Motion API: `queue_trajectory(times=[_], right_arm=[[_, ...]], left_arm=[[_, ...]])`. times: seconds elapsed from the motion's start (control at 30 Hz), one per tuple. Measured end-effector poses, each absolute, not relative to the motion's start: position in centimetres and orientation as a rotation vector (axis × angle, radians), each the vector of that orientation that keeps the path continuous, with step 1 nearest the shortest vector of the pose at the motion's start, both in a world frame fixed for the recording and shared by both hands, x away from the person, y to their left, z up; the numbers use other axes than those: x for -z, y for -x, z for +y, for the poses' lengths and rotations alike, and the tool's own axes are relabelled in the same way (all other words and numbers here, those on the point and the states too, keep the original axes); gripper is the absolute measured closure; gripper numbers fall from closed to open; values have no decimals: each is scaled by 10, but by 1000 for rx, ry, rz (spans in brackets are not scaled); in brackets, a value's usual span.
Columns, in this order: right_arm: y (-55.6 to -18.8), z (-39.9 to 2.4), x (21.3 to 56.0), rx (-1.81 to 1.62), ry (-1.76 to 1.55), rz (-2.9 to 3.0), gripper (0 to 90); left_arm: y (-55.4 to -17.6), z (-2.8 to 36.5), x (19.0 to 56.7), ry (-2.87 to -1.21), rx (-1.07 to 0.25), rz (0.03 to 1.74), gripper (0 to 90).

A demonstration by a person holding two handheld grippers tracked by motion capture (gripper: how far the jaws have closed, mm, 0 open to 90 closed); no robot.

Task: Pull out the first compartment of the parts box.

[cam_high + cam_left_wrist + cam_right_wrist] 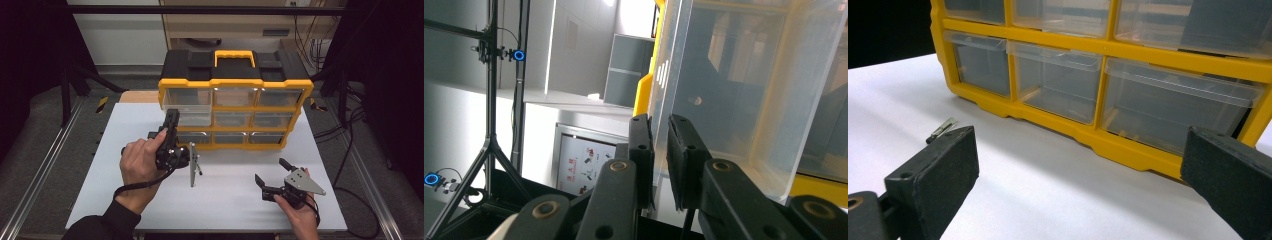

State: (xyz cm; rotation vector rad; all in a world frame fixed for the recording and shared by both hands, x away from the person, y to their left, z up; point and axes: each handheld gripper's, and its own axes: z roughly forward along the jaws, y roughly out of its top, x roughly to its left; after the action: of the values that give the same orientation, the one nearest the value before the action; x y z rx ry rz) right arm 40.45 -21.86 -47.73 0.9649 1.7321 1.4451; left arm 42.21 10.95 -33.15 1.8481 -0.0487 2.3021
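Note:
A yellow-and-black organiser with clear drawers stands at the back of the white tabletop. Its top-left clear drawer sticks out forward of the others. My left gripper reaches up to that drawer. In the left gripper view its jaws are shut on the thin wall of the clear drawer, with the left gripper pinching it close. My right gripper rests low at the front right, open and with nothing in it. The right gripper faces the organiser's bottom row of drawers.
A small metal piece lies on the table in front of the organiser's lower left corner. Black tripods stand to the left beyond the table. Cables hang off the right side.

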Motion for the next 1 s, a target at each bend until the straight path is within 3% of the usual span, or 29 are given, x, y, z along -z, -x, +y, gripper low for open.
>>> queue_trajectory(times=[1.0], right_arm=[[-405,-218,477,-1444,-962,1731,25]], left_arm=[[-409,107,330,-1849,-2307,-59,802]])
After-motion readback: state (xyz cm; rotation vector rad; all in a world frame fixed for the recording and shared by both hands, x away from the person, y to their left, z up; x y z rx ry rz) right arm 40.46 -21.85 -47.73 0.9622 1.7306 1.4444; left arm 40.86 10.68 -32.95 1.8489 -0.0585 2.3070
